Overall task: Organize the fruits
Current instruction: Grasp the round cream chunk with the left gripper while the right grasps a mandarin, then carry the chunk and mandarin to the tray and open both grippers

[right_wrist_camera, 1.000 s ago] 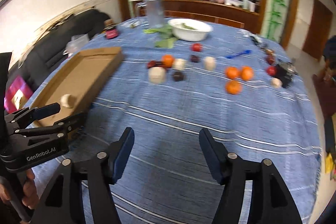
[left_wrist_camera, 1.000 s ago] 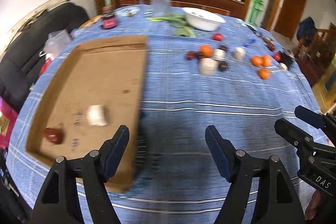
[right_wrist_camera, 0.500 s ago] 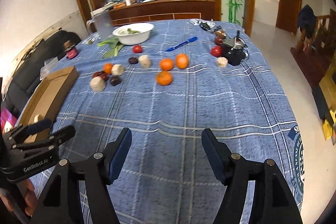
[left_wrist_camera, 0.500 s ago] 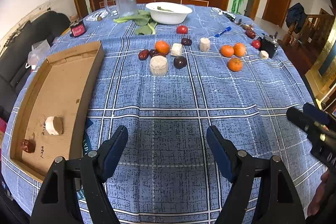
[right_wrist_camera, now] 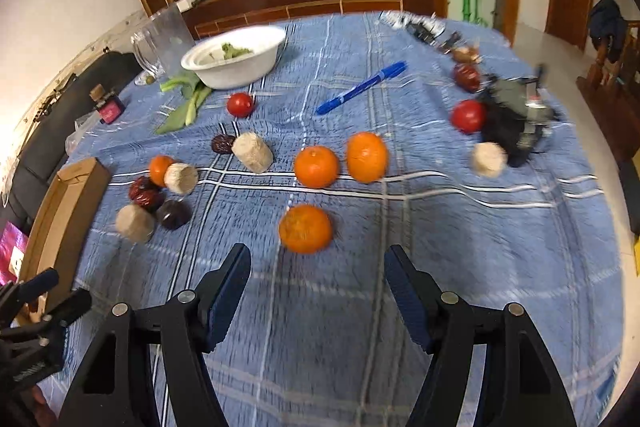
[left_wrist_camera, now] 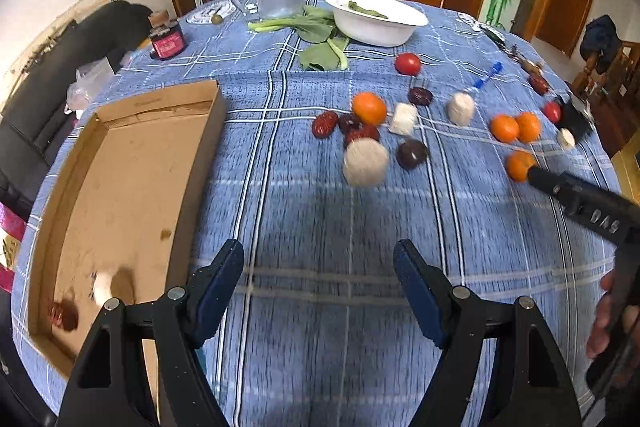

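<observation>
Blue plaid cloth (left_wrist_camera: 320,211) covers the table and hangs loose in folds; a dragged fingertip can catch it and shift everything on it. Cardboard tray (left_wrist_camera: 132,163) lies at the left side, holding a pale cylinder (left_wrist_camera: 105,287) and a red date (left_wrist_camera: 64,313), both blurred. Its near wall is low, so a fruit released with sideways speed is likely to roll out.

Left gripper (left_wrist_camera: 319,273) hovers above bare cloth beside the tray, fingers spread wide, nothing between them. Right gripper (right_wrist_camera: 317,277) is likewise wide open and empty, pointed at the nearest orange (right_wrist_camera: 305,228), which sits just ahead of its fingertips.

Risk: the orange is round and unrestrained. An off-centre closure is likely to squirt it toward the two oranges (right_wrist_camera: 340,161) behind. Small dark dates (right_wrist_camera: 146,193) touch neighbouring pieces, so one pinch may take two.
</observation>
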`<state>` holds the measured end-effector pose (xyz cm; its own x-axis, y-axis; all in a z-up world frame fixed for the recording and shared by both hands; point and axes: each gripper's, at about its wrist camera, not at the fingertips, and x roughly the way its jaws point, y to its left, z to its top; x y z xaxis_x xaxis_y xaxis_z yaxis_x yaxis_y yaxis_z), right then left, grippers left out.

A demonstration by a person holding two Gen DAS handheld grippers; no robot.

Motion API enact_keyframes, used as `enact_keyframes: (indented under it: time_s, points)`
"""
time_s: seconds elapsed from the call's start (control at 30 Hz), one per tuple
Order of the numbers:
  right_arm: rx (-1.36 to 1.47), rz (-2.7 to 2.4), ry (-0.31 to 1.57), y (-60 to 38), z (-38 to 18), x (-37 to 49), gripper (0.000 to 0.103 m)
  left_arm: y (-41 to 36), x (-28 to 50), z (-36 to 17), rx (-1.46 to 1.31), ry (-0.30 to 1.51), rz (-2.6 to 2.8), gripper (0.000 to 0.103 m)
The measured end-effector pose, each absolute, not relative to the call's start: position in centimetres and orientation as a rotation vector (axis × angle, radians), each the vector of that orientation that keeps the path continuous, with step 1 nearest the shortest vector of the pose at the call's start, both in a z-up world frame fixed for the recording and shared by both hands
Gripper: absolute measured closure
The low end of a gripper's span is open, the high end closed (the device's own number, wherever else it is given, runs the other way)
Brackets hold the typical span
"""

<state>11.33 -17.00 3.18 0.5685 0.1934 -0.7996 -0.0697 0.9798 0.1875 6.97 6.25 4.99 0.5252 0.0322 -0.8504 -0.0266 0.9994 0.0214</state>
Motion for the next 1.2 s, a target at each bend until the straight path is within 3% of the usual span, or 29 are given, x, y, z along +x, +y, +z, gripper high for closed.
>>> enact_keyframes:
  time_s: [0.1, 0.17, 0.27, 0.47, 0.53, 0.6, 1.2]
  points:
    - [0.142, 0.174, 0.98, -16.7, 2.0, 13.0, 0.031, 6.1, 8.9, 4.7, -0.004, 1.028, 0.027, 0.027]
    - [0.131, 0.166, 0.988, -16.8, 1.5, 13.6, 0.05, 5.7, 10.2, 4.3, 0.0, 1.041, 0.02, 0.027]
    - [0.14, 0.218, 0.983, -16.6, 1.6, 14.0, 0.068, 5.1, 11.7, 3.7, -0.018, 1.059, -0.004, 0.027]
    - [0.083, 0.215, 0.968, -16.0, 1.6, 13.7, 0.069, 5.1, 14.4, 1.3, -0.078, 1.108, -0.013, 0.029]
    - [0.095, 0.215, 0.969, -16.1, 1.6, 13.7, 0.069, 5.1, 14.3, 1.2, -0.064, 1.084, -0.003, 0.042]
    - [0.098, 0.205, 0.968, -16.3, 1.7, 13.4, 0.07, 5.0, 14.0, 1.5, -0.064, 1.073, -0.045, 0.071]
    - [0.072, 0.174, 0.922, -15.7, 4.8, 3.0, 0.069, 6.8, 4.8, 6.0, -0.122, 1.023, -0.222, 0.07]
